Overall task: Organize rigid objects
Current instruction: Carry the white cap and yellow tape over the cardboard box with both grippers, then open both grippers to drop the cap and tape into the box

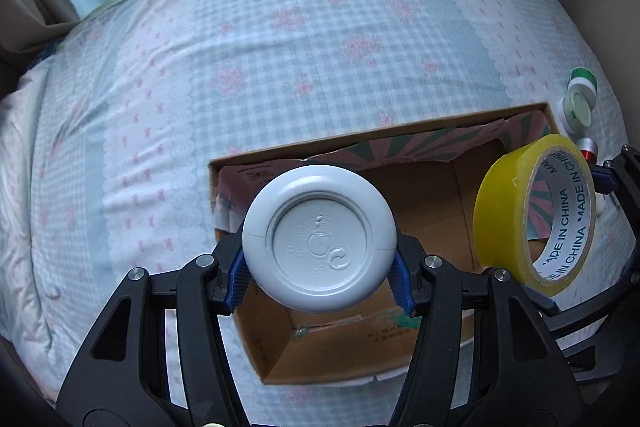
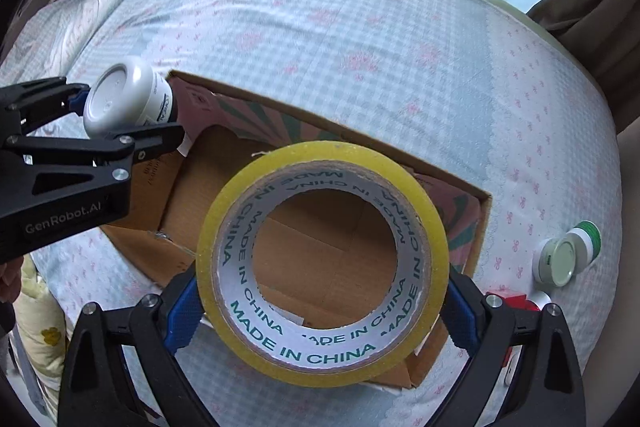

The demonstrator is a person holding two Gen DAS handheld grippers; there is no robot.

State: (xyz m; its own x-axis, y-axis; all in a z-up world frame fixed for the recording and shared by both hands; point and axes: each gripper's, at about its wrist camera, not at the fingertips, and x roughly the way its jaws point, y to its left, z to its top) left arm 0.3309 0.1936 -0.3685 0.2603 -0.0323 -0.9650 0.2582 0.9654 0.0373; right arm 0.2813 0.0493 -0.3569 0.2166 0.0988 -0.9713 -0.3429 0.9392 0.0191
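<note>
My left gripper [image 1: 320,267] is shut on a white plastic bottle [image 1: 319,238], its round base facing the camera, held above the open cardboard box [image 1: 420,211]. The bottle also shows in the right wrist view [image 2: 120,99], over the box's left end. My right gripper [image 2: 320,311] is shut on a yellow tape roll [image 2: 320,263] printed "MADE IN CHINA", held above the box [image 2: 320,227]. The roll also shows in the left wrist view [image 1: 534,215], over the box's right side.
The box lies on a bed with a blue checked, pink-flowered cover [image 1: 280,47]. A white jar with a green band [image 2: 568,255] lies on the cover to the right of the box, with a small red item [image 2: 516,301] near it. Pale curtains hang beyond the bed.
</note>
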